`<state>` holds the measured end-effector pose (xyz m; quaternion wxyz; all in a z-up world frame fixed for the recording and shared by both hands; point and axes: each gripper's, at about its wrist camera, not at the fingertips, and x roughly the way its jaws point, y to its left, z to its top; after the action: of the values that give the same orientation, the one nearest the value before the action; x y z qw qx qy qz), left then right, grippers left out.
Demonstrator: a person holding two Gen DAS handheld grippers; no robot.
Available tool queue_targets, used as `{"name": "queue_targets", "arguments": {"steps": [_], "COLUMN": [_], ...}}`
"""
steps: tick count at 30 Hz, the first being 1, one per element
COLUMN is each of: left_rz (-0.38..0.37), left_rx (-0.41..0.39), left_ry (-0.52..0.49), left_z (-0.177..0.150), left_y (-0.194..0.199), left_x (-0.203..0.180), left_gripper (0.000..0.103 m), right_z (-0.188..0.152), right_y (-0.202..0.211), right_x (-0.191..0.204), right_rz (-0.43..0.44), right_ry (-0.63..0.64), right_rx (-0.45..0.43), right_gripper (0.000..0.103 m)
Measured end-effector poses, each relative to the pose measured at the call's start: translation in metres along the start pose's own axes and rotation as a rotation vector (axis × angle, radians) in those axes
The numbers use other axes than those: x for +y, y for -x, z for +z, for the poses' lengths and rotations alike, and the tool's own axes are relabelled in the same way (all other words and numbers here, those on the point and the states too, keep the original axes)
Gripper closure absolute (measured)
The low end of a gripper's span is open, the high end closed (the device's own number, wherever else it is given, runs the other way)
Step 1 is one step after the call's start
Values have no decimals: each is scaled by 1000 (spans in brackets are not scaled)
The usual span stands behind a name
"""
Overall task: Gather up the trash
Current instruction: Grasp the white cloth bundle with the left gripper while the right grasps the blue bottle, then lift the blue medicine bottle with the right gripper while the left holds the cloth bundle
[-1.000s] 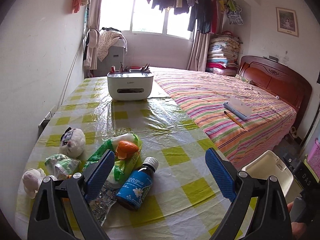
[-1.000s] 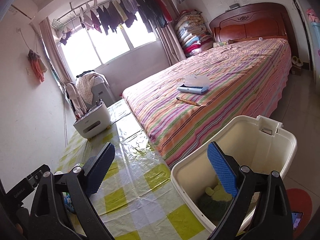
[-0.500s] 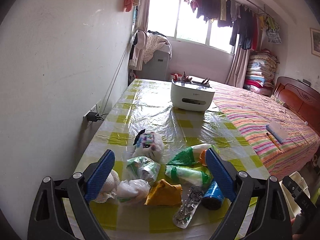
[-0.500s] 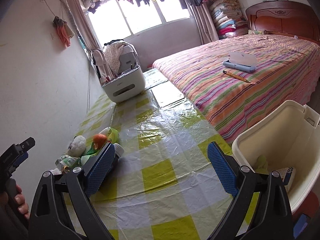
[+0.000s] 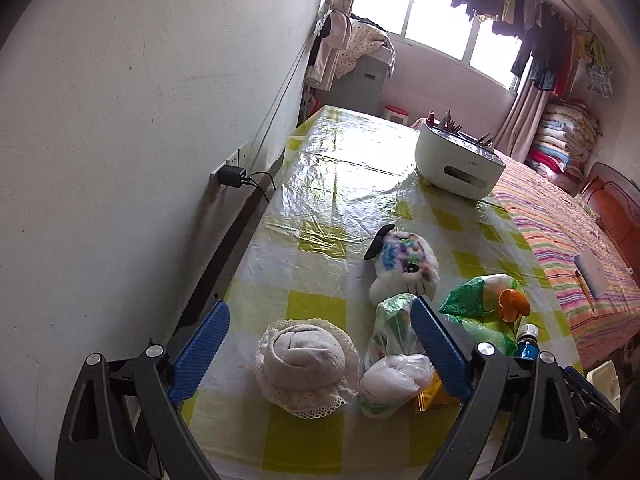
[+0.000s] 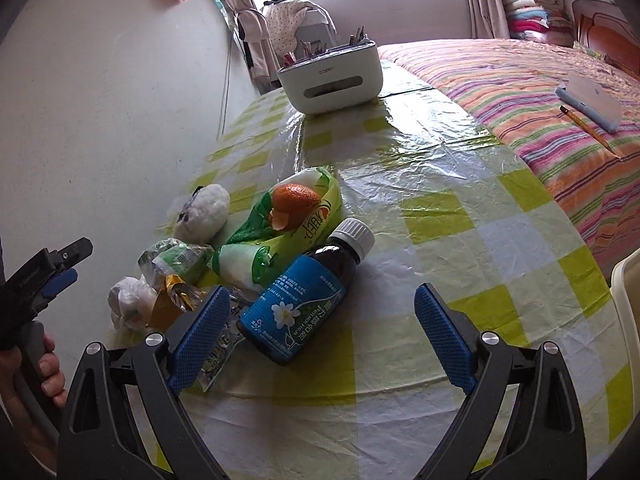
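Daylight from a wide window falls across a bedroom where a long worktop (image 6: 420, 216) under a glossy yellow-checked plastic cover runs between a white wall and a striped bed (image 6: 520, 80). The trash sits bunched at the near end of the worktop: a dark bottle (image 6: 304, 296) with a blue label lying on its side, a green and white bag (image 6: 280, 240) with orange peel (image 6: 294, 204) on top, a knotted white bag (image 5: 394, 376), a yellow wrapper (image 6: 168, 304) and a crumpled clear bag (image 5: 394, 324). A rolled lace-edged cloth (image 5: 302, 360) and a small plush toy (image 5: 404, 266) lie among it. A cream bin (image 6: 626, 300) shows just past the worktop's right edge.

The right gripper (image 6: 320, 340) hovers low in front of the bottle, jaws spread wide and holding nothing; the bottle lies between them, nearer the left jaw. The left gripper (image 5: 320, 354) points down at the cloth roll, also wide open and empty, its right jaw just over the clear bag.

The risks look plain. The round bottle could roll or skid on the slick cover if a jaw nudges it before closing, and it may be glass. The left jaw of the right gripper could snag the foil strip (image 6: 218, 354) beside the bottle. The left gripper could take the cloth or toy, which may not be trash at all.
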<state>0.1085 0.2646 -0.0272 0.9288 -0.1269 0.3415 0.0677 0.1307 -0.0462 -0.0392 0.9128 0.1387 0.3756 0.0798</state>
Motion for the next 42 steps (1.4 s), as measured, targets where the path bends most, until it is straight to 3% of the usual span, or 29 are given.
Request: {"name": "queue_targets", "arguments": {"steps": [9, 15, 19, 23, 25, 29, 31, 36, 42], "left_rz": [-40, -72, -78, -125, -135, -144, -144, -139, -129], "left_rx": [163, 239, 258, 287, 292, 294, 293, 291, 267], "left_ry": [78, 50, 31, 72, 95, 104, 95, 116, 128], "left_z": [-12, -19, -21, -23, -24, -26, -27, -29, -29], "left_y": [-37, -52, -57, -62, -62, -61, -60, -57, -53], "left_x": [21, 8, -1, 3, 5, 4, 2, 8, 11], "left_gripper": [14, 14, 14, 14, 14, 14, 17, 49, 51], "right_z": [7, 5, 7, 7, 6, 6, 5, 1, -1], "right_y": [-35, -49, -51, -51, -50, -48, -46, -36, -26], "right_x": [5, 10, 6, 5, 4, -3, -4, -16, -32], "right_rz": [-10, -17, -24, -39, -51, -25, -24, 4, 26], "right_ry": [-55, -39, -30, 16, 39, 40, 46, 17, -34], "right_rx": [99, 122, 114, 118, 117, 126, 124, 118, 102], "right_gripper": [11, 15, 28, 39, 52, 56, 56, 56, 58]}}
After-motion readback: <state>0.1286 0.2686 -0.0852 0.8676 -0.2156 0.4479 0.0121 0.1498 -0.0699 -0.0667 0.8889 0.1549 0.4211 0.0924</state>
